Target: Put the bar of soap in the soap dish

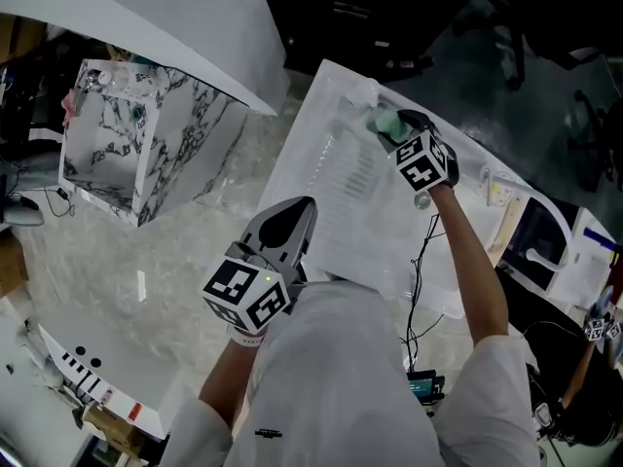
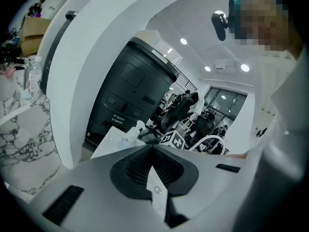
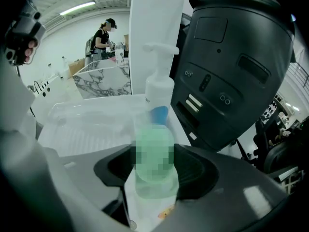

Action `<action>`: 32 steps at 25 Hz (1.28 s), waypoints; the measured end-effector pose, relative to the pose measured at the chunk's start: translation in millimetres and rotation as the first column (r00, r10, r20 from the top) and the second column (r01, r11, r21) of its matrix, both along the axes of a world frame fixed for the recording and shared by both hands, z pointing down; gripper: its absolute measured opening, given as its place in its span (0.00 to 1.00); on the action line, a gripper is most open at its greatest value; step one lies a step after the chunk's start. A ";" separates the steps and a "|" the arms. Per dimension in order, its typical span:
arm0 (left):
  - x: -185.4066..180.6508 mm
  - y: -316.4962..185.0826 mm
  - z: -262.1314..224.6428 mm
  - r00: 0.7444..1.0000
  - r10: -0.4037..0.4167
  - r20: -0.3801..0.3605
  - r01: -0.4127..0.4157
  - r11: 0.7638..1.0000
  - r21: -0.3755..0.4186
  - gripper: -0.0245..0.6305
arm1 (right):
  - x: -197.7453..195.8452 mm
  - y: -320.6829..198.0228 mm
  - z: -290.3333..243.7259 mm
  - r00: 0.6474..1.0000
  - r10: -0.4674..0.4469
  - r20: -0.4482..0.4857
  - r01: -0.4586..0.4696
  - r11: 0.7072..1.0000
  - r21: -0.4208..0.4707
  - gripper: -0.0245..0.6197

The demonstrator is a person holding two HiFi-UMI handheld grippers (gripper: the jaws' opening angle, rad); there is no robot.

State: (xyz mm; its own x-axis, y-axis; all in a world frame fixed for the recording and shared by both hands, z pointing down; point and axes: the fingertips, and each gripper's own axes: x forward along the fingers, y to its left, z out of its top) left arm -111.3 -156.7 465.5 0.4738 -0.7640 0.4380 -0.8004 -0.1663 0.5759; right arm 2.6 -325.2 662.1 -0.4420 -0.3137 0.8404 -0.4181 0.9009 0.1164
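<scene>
A pale green bar of soap (image 3: pixel 153 163) stands upright between the jaws of my right gripper (image 3: pixel 154 178), which is shut on it. In the head view the soap (image 1: pixel 384 123) is held over the far end of the white ridged tray (image 1: pixel 336 202), with the right gripper (image 1: pixel 397 132) behind it. Just beyond the soap stands a white pump bottle (image 3: pixel 158 88). The tray's clear rim (image 3: pixel 58 112) lies to the left of the soap. I cannot make out a separate soap dish. My left gripper (image 1: pixel 294 220) hangs shut and empty at the tray's near edge; its jaws meet (image 2: pixel 151 150).
A marble-patterned open box (image 1: pixel 146 149) stands on the floor to the left. A large dark machine (image 3: pixel 236 66) rises right behind the tray. A black cable (image 1: pixel 421 270) hangs along the right arm. A person (image 3: pixel 103 36) stands far off at a marble counter.
</scene>
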 end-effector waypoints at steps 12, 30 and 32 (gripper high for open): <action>-0.9 5.2 2.9 1.000 0.005 -0.005 -0.005 1.000 -0.010 0.04 | 2.4 -11.8 20.7 0.999 0.005 -0.037 -0.006 1.000 -0.009 0.45; 11.1 15.3 -0.8 1.000 -0.004 -0.002 0.004 1.000 -0.002 0.04 | 6.0 -9.8 11.7 1.000 -0.012 -0.014 0.012 1.000 -0.005 0.42; 12.1 16.9 -1.4 1.000 -0.006 -0.003 0.006 1.000 0.001 0.04 | 5.4 -7.4 7.5 1.000 -0.011 -0.001 0.011 1.000 -0.002 0.38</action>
State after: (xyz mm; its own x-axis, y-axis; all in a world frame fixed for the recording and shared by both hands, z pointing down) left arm -99.2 -139.8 464.1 0.4701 -0.7673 0.4363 -0.7999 -0.1614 0.5780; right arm 8.0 -332.6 669.6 -0.4445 -0.3070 0.8415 -0.4084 0.9056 0.1147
